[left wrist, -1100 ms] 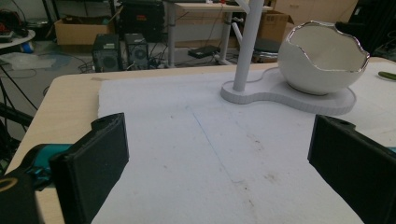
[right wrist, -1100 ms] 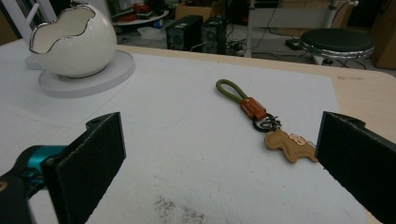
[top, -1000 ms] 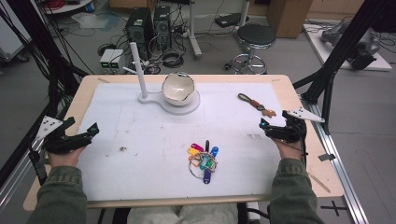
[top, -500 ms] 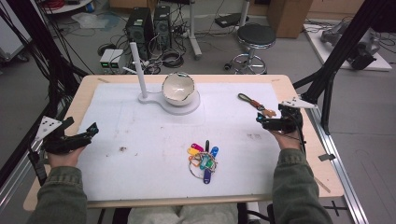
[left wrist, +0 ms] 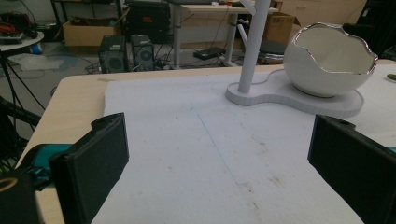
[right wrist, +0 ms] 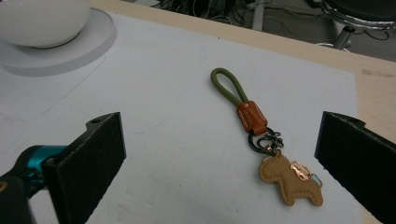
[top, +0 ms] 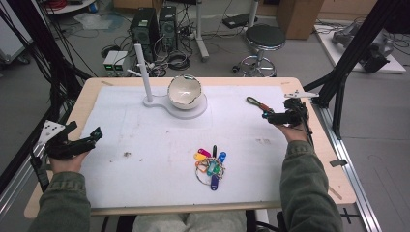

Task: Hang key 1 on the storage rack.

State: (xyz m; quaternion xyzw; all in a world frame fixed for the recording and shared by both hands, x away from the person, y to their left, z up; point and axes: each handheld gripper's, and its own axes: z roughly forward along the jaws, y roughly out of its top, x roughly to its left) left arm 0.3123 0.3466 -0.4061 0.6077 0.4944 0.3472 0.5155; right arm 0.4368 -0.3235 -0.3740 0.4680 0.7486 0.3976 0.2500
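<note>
1. A workshop counter (top: 309,159) under a white mat.
2. Right tongs (top: 265,116), jaws wide apart, point at a tan leather horse keychain with olive loop (right wrist: 261,140), centre-right in the right gripper view.
3. Left tongs (top: 96,134) hang open, lower left.
4. Risk: the flat charm may slide away, or only the loop gets pinched.

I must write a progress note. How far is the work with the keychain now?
Nothing looks finished: the keychain lies flat on the white mat, ungripped. In hand: the right gripper is open beside it, jaws wide either side of it in the right gripper view. The left gripper waits open, apart. Left: probably gripping and lifting it; the bunch of coloured keys is untouched.
</note>
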